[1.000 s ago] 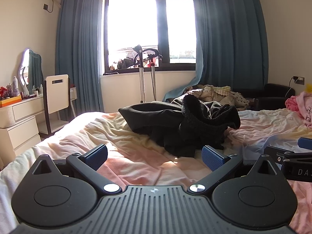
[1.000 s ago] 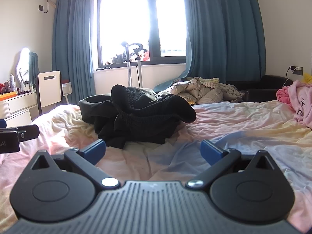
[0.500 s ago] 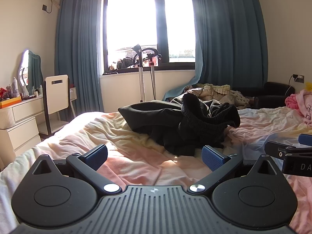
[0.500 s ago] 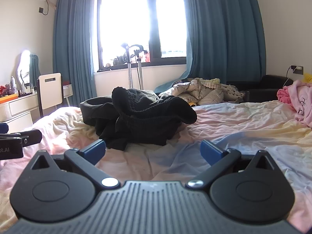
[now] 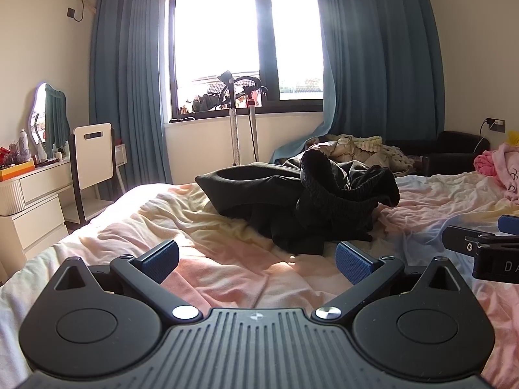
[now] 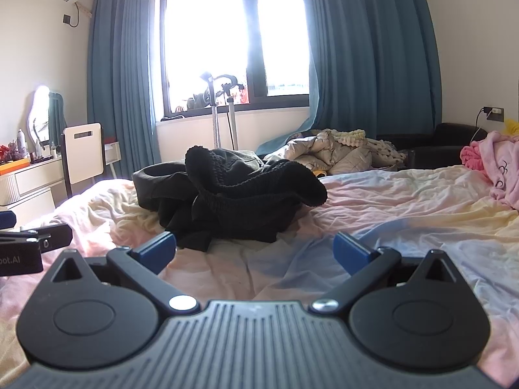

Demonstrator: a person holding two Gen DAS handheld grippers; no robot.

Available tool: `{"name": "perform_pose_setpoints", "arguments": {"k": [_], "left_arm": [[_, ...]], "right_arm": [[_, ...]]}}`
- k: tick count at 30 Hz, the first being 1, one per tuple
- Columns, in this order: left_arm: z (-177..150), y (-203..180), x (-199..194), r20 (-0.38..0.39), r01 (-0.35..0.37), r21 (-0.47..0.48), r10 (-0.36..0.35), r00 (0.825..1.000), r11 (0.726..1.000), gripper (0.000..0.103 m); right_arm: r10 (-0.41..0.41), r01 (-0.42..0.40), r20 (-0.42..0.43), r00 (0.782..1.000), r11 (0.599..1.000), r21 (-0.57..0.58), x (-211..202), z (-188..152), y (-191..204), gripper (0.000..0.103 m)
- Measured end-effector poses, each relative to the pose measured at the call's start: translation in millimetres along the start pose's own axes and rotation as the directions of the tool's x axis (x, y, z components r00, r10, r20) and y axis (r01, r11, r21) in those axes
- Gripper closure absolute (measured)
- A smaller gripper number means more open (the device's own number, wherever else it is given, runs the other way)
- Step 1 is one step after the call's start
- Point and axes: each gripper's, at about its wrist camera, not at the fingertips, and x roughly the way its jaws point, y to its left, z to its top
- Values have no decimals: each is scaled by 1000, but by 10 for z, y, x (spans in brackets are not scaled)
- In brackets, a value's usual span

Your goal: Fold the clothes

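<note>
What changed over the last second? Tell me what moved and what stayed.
Very little. The right gripper edged slightly closer to the black clothes pile, which sits a bit lower in its view. Nothing was grasped or released. The left gripper and right gripper stay open over the bedsheet; the pile lies unmoved.

Crumpled black clothes on a pastel bed, seen past spread gripper fingers.

The left gripper hovers low at 6 o'clock, blue pads wide apart, gripping nothing. The black clothes pile lies centre on the rumpled bedsheet. The right gripper pokes in at 3 o'clock.
</note>
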Motion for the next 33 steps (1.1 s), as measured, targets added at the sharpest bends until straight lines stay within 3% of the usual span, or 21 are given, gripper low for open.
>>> {"name": "perform_pose_setpoints", "arguments": {"k": [11,20,24,29,33], "left_arm": [[-5,8,46,-37,-3,-6,3,999,1000,0],[88,-41,224,-14,-59,26,60,998,998,0],[226,-168,503,-5,-46,86,46,999,995,0],[451,-461,1077,9,19,141,-20,1000,990,3],[595,-733,1610,16,29,201,-33,999,979,16]], "right_arm": [[-4,4,-13,1000,1000,7,28,-17,-4,0],[-17,18,-35,999,1000,26,89,-44,-37,0],[-39,41,-37,999,999,35,120,-34,-85,0],[-45,49,-39,998,995,89,152,9,-196,0],[-44,49,-42,998,990,136,231,33,-303,0]]}}
